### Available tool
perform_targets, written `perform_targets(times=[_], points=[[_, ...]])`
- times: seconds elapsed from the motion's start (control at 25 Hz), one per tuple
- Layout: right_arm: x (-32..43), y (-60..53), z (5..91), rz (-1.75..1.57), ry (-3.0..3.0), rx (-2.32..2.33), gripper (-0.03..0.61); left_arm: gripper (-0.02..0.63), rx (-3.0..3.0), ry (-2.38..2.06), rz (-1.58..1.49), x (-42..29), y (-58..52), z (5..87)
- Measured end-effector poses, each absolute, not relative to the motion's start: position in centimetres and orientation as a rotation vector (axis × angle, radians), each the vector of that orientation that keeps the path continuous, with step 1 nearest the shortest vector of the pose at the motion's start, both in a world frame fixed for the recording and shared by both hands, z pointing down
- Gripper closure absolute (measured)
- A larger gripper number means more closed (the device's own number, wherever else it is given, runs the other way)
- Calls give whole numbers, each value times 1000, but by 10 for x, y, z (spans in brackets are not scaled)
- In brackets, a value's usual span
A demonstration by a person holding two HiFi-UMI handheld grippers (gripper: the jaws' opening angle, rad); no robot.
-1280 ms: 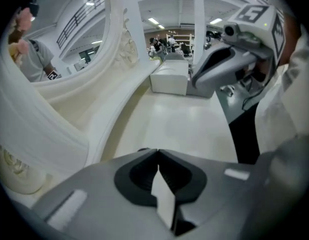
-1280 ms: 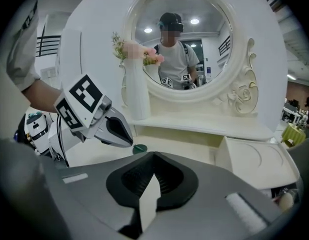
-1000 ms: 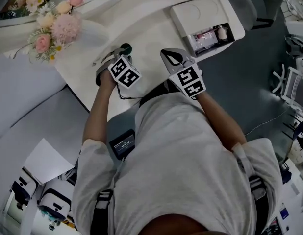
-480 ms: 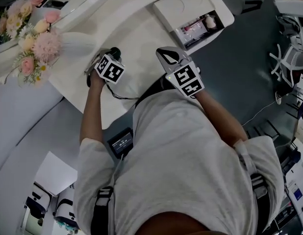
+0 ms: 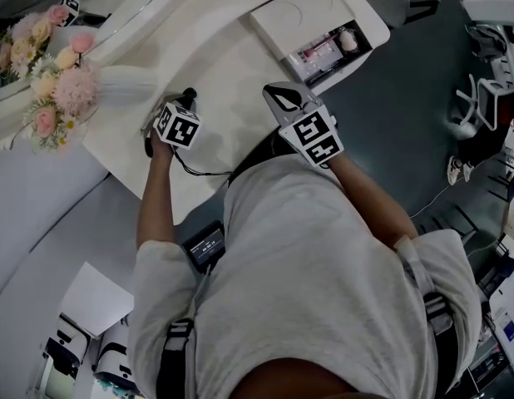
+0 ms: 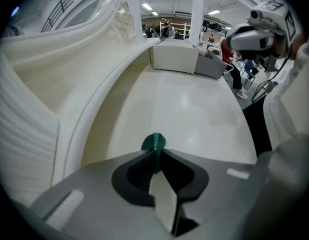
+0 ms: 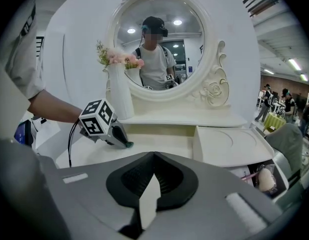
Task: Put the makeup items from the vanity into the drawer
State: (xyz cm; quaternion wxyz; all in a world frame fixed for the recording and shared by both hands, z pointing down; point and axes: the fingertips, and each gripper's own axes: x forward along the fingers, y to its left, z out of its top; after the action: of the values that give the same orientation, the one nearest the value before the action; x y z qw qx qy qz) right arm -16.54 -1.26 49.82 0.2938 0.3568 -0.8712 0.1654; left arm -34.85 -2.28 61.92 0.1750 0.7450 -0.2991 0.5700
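Note:
A small dark green makeup item (image 6: 153, 143) stands on the white vanity top (image 5: 232, 56). My left gripper (image 6: 155, 151) points steeply down at it. Its jaws have just been closing, and the tips now pinch the green item. The right gripper view shows that same green piece (image 7: 128, 144) at the left gripper's tip. My right gripper (image 7: 153, 156) hovers over the vanity's front edge, shut with nothing in it. The open drawer (image 5: 344, 63) sits at the vanity's right end, holding pink items (image 5: 323, 50) and a pale puff (image 7: 266, 180).
A white vase of pink flowers (image 5: 53, 90) stands at the vanity's left. The round mirror (image 7: 157, 44) rises behind the top. A raised white box lid (image 5: 299, 15) sits above the drawer. Chairs and grey floor (image 5: 407, 140) lie to the right.
The left gripper's jaws have closed onto the green item, and its marker cube has rolled a little. The right gripper has shifted only slightly.

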Motion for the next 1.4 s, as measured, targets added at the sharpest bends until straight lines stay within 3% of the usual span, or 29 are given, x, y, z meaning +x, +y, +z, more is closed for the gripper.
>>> perform_targets(times=[0.64,0.96,1.4], points=[[-142,-23,484,419,-2369,959,580,575,2248,-1060,1492,-295,-38,557],[-121,-24,481,447,-2380,1007,580,574,2326,-1113,1232,-237,-36,533],[-71,-22,472,483,-2379,1169,580,571,2499,-1114,1100,-167,-45,510]])
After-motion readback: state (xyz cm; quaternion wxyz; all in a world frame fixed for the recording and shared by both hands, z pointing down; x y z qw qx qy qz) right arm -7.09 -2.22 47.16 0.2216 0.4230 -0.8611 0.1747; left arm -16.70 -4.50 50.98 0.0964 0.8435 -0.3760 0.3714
